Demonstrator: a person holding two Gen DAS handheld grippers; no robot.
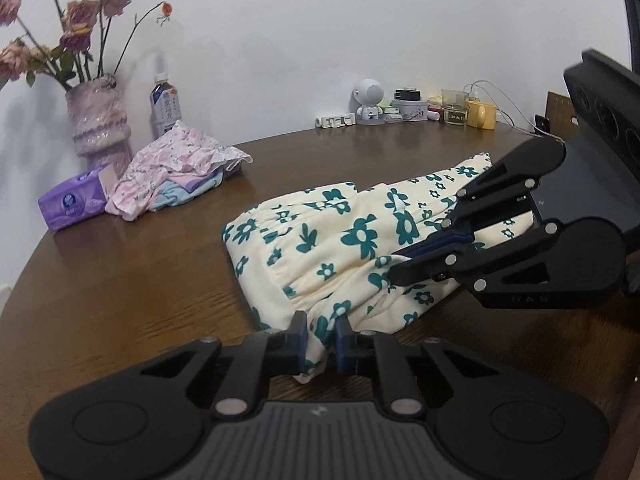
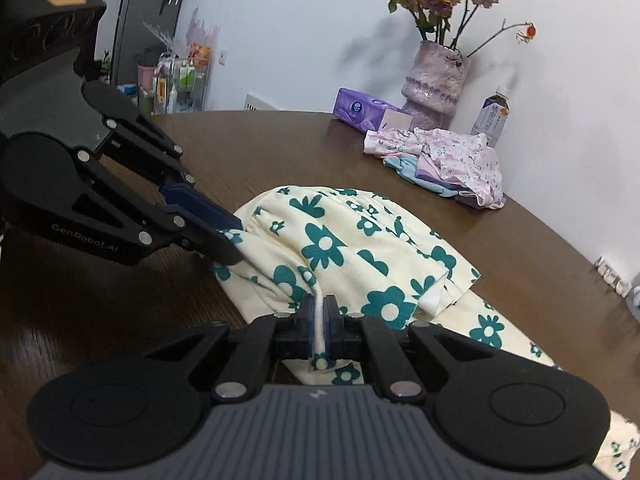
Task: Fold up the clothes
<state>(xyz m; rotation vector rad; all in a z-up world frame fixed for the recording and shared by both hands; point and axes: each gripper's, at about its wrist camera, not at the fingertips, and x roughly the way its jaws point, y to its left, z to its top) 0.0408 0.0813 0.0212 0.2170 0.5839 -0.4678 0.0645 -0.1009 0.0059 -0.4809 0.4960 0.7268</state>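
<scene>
A cream garment with teal flowers point(image 1: 340, 240) lies bunched on the brown table point(image 1: 120, 280); it also shows in the right wrist view point(image 2: 360, 248). My left gripper point(image 1: 322, 328) is shut on a near corner of the garment; it also shows from the side in the right wrist view point(image 2: 230, 240). My right gripper point(image 2: 319, 312) is shut on a fold of the same garment's edge; it also shows at the right of the left wrist view point(image 1: 400, 264). Both hold the cloth slightly lifted off the table.
A pile of pink and blue clothes point(image 1: 176, 168) lies at the back left, beside a purple tissue pack point(image 1: 72, 200), a vase of dried roses point(image 1: 98, 120) and a bottle point(image 1: 164, 104). Small items point(image 1: 420, 110) line the table's far edge by the wall.
</scene>
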